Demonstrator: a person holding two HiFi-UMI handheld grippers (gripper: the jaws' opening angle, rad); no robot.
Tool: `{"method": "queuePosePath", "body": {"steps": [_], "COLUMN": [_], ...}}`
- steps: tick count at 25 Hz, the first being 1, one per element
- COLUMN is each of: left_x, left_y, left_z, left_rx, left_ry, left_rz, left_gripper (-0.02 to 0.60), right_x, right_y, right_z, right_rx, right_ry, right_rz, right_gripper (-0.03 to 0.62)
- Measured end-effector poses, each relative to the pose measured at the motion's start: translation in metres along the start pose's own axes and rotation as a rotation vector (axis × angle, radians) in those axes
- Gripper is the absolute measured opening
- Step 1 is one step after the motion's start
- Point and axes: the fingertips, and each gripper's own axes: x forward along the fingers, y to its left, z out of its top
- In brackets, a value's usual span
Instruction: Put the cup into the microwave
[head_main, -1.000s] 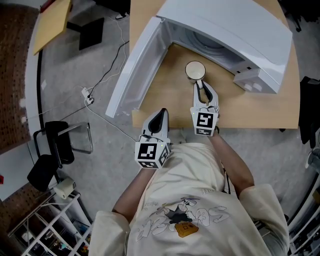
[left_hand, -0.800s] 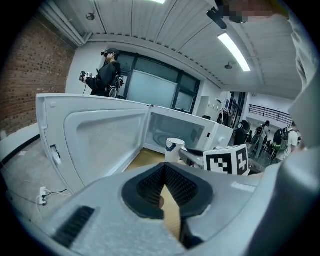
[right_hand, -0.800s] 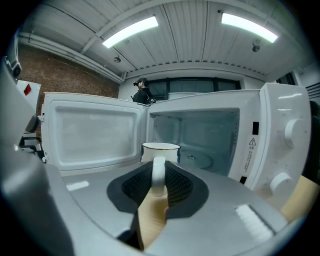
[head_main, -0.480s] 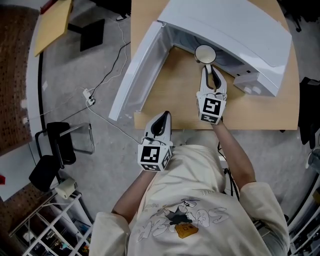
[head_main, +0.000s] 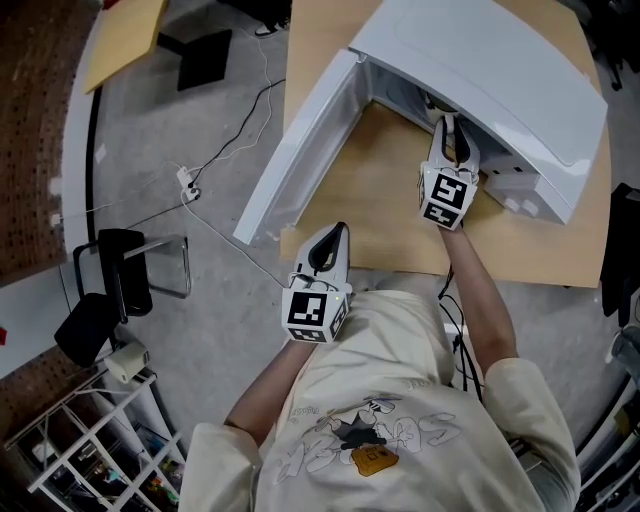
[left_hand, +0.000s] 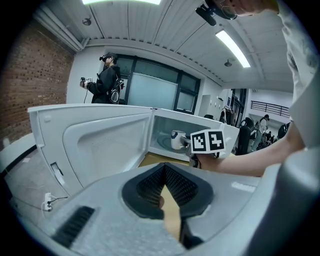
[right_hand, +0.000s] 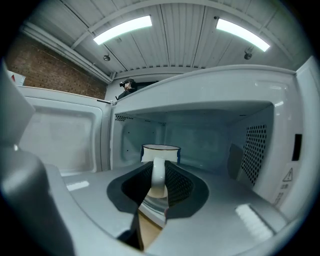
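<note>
The white cup (right_hand: 161, 152) with a dark rim hangs from its handle, with my right gripper (right_hand: 157, 189) shut on that handle. The cup is inside the cavity of the white microwave (head_main: 480, 70), above its floor. In the head view my right gripper (head_main: 448, 125) reaches under the microwave's roof, which hides the cup. The left gripper view shows the cup (left_hand: 177, 140) in the cavity beyond the marker cube. The microwave's door (head_main: 300, 150) stands wide open to the left. My left gripper (head_main: 335, 232) stays at the table's near edge, shut and empty (left_hand: 162, 200).
The microwave stands on a wooden table (head_main: 380, 200). Cables and a power strip (head_main: 188, 180) lie on the floor to the left, by a black chair (head_main: 110, 290) and a wire rack (head_main: 90, 460). A person (left_hand: 107, 80) stands far off.
My right gripper has carried the cup away from me, from over the table into the microwave cavity. The cup has gone out of sight under the roof. The left gripper has stayed put.
</note>
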Motion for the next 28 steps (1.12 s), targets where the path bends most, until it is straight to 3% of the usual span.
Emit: {"method": "queuePosePath", "body": {"steps": [9,25,28], "left_x": [0.004,0.007,0.004], "left_y": [0.013,0.005,0.004], "left_z": [0.003,0.002,0.001], "left_rx": [0.007,-0.022,-0.022], "left_ry": [0.014,0.019,0.019], "left_rz": [0.028,0.042,0.047], "left_gripper": [0.005,0.005,0.005], "right_x": [0.029,0.026,0.028], "right_y": [-0.015,-0.019,-0.017], "right_z": [-0.002,-0.013,-0.014], "right_rx": [0.004,0.018,0.045], "right_ry": [0.002,0.041,0.048], "right_rz": [-0.050,-0.046,-0.018], "right_gripper": [0.075,0.082,0.132]}}
